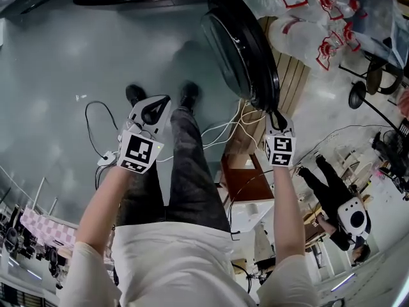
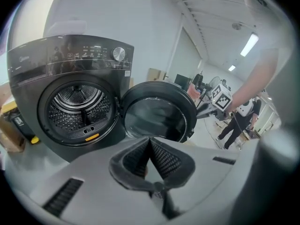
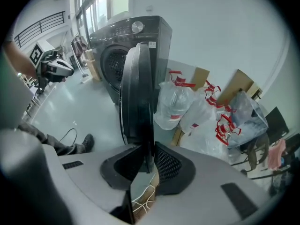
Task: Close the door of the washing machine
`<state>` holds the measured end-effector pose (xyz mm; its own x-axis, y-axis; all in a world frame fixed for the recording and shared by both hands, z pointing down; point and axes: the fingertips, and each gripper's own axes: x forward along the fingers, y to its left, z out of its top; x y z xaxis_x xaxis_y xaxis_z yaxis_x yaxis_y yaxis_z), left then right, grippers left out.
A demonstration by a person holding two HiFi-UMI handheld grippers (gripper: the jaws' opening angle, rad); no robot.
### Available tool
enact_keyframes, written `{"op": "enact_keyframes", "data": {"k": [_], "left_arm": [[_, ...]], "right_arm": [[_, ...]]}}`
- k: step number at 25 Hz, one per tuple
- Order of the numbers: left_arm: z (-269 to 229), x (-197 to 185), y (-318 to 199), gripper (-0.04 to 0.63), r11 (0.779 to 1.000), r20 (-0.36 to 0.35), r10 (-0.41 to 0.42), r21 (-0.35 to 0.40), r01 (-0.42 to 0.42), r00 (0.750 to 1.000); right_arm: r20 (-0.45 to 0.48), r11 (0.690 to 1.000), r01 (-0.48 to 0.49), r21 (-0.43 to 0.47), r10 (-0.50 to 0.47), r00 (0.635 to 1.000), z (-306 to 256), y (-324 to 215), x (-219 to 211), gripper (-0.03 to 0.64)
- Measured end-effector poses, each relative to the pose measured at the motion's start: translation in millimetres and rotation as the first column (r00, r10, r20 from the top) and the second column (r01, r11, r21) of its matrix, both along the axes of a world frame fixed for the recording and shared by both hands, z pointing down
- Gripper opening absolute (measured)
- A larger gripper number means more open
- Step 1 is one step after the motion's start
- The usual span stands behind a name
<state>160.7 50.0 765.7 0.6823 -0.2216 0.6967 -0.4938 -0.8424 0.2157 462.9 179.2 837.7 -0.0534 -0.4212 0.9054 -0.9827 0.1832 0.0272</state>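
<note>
Right gripper [image 3: 148, 150] clamps the door [image 3: 137, 93] rim; left gripper [image 2: 150, 142] closed, empty. Door stands wide open (whole swing to washing machine [image 2: 61, 78] apparently remains).

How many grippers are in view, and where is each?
2. The right gripper is clamped on the rim of the open door; the left gripper, shut and empty, hangs clear of it. Neither is hidden.

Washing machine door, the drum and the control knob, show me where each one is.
door [image 2: 157, 118]: left gripper view, middle of its round window.
drum [image 2: 78, 98]: left gripper view, its back wall.
control knob [image 2: 119, 54]: left gripper view, its silver face.
</note>
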Motion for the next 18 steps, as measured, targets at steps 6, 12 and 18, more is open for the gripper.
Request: {"op": "enact_keyframes", "data": {"k": [6, 12, 18], "left_arm": [[-1, -38, -1, 0.008, 1.0, -0.008, 0.018, -0.012, -0.019, 1.0], [4, -77, 0, 0.008, 0.999, -0.001, 0.035, -0.02, -0.035, 0.999], [3, -114, -2, 0.008, 0.999, 0.004, 0.025, -0.021, -0.025, 1.0]], "right_arm": [[0.027, 0.999, -0.019, -0.028, 0.02, 0.999, -3, 10, -59, 0.083], [0.084, 0.999, -0.004, -0.046, 0.008, 0.996, 1, 14, -130, 0.084], [0.155, 0.999, -0.002, -0.042, 0.009, 0.988, 2, 8, -198, 0.098]]}}
